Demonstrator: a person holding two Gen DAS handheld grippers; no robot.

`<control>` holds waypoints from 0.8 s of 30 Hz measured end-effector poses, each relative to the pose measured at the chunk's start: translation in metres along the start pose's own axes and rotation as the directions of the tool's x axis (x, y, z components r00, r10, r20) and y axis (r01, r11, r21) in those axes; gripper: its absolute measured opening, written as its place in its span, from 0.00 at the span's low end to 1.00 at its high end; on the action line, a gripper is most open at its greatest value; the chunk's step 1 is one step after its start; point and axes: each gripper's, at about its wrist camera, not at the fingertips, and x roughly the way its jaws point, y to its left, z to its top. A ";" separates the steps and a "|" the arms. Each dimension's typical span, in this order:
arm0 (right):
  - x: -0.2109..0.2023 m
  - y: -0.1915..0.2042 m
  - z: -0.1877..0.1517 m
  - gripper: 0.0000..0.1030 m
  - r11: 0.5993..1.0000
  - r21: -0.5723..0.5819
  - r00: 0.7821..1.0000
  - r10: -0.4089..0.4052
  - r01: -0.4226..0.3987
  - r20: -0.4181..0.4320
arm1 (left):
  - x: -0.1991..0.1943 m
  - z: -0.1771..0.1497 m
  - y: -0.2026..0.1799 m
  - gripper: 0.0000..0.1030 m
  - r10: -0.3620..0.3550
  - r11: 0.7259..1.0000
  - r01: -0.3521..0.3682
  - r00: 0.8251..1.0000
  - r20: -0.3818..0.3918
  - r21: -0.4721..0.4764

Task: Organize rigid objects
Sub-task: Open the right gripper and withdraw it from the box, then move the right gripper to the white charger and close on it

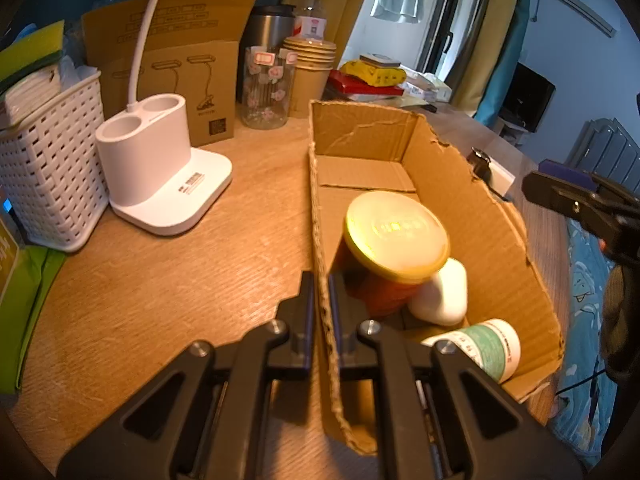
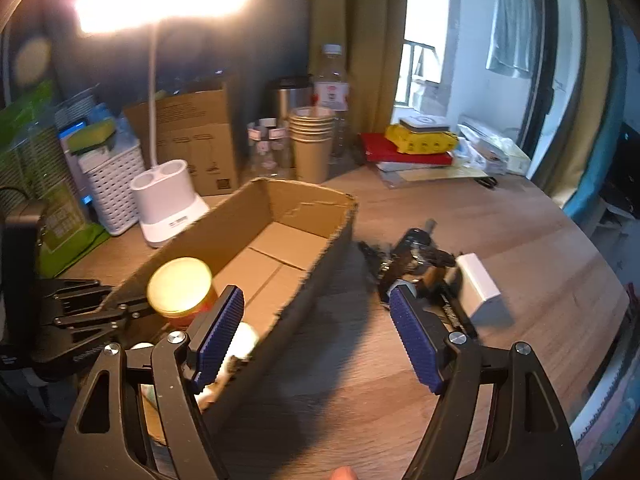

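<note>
An open cardboard box (image 1: 472,200) lies on the wooden table. Inside are a red jar with a yellow lid (image 1: 396,236), a white rounded object (image 1: 444,292) and a white bottle with a green label (image 1: 488,344). My left gripper (image 1: 322,284) is shut on the box's left wall. My right gripper (image 2: 316,308) is open and empty, just right of the box (image 2: 312,280). A black tangled object (image 2: 416,256) and a small white box (image 2: 480,284) lie on the table ahead of its right finger. The jar also shows in the right wrist view (image 2: 180,288).
A white lamp base (image 1: 160,176), white basket (image 1: 48,168), lamp carton (image 1: 188,84), glass jar (image 1: 268,84), paper cups (image 1: 308,76), steel tumbler and water bottle stand at the back. Red and yellow packets (image 2: 416,144) lie back right. The table edge (image 2: 616,300) curves at right.
</note>
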 end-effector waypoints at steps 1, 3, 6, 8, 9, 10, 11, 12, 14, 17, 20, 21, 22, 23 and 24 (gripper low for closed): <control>0.000 -0.003 0.000 0.76 1.000 0.004 1.000 -0.006 0.006 0.000 | 0.000 0.000 0.000 0.08 0.000 1.000 0.000 1.000 0.000 0.000; 0.000 -0.011 0.000 0.76 1.000 0.012 1.000 -0.024 0.024 0.000 | 0.000 0.000 0.000 0.08 0.000 1.000 0.000 1.000 0.000 0.000; 0.001 -0.022 0.000 0.76 0.998 0.027 0.999 -0.048 0.048 0.001 | 0.000 0.000 0.000 0.08 0.000 1.000 0.000 1.000 0.000 0.000; 0.001 -0.029 0.000 0.76 0.997 0.037 0.998 -0.064 0.064 0.002 | 0.000 0.000 0.000 0.08 0.000 1.000 0.000 1.000 0.001 0.000; 0.001 -0.032 -0.001 0.76 0.997 0.040 0.998 -0.068 0.068 0.001 | 0.000 0.000 0.000 0.08 0.000 1.000 0.000 1.000 0.002 -0.001; 0.001 -0.035 -0.001 0.76 0.996 0.042 0.997 -0.072 0.072 0.001 | 0.000 0.000 0.000 0.08 0.000 1.000 0.000 1.000 0.004 -0.003; 0.003 -0.039 -0.002 0.76 0.996 0.046 0.997 -0.078 0.078 0.000 | 0.000 0.000 0.000 0.08 -0.001 1.000 0.001 1.000 0.005 -0.004; 0.004 -0.042 -0.003 0.76 0.995 0.049 0.997 -0.082 0.082 -0.002 | 0.000 0.001 0.000 0.08 0.000 1.000 0.000 1.000 0.006 -0.006; 0.007 -0.050 -0.003 0.76 0.994 0.058 0.995 -0.095 0.095 -0.005 | 0.000 0.002 0.001 0.08 0.003 1.000 -0.003 1.000 0.009 -0.010; 0.010 -0.064 -0.003 0.76 0.991 0.069 0.993 -0.115 0.115 -0.007 | 0.002 0.004 0.000 0.08 0.003 1.000 -0.002 1.000 0.010 -0.017; 0.013 -0.079 -0.003 0.76 0.988 0.072 0.991 -0.136 0.136 -0.010 | 0.003 0.004 0.003 0.08 -0.001 1.000 0.001 1.000 0.007 -0.023; 0.015 -0.084 -0.004 0.76 0.988 0.074 0.991 -0.134 0.135 -0.011 | 0.003 0.003 0.003 0.08 -0.001 1.000 0.001 1.000 0.008 -0.023; 0.017 -0.089 -0.004 0.76 0.988 0.078 0.991 -0.131 0.132 -0.012 | 0.003 0.004 0.002 0.08 0.000 1.000 0.000 1.000 0.008 -0.022; 0.020 -0.095 -0.004 0.76 0.988 0.084 0.991 -0.132 0.133 -0.016 | 0.003 0.005 0.002 0.08 0.001 1.000 -0.001 1.000 0.009 -0.022; 0.025 -0.101 -0.004 0.76 0.986 0.086 0.989 -0.143 0.145 -0.024 | 0.003 0.003 0.003 0.08 0.002 1.000 -0.001 1.000 0.009 -0.021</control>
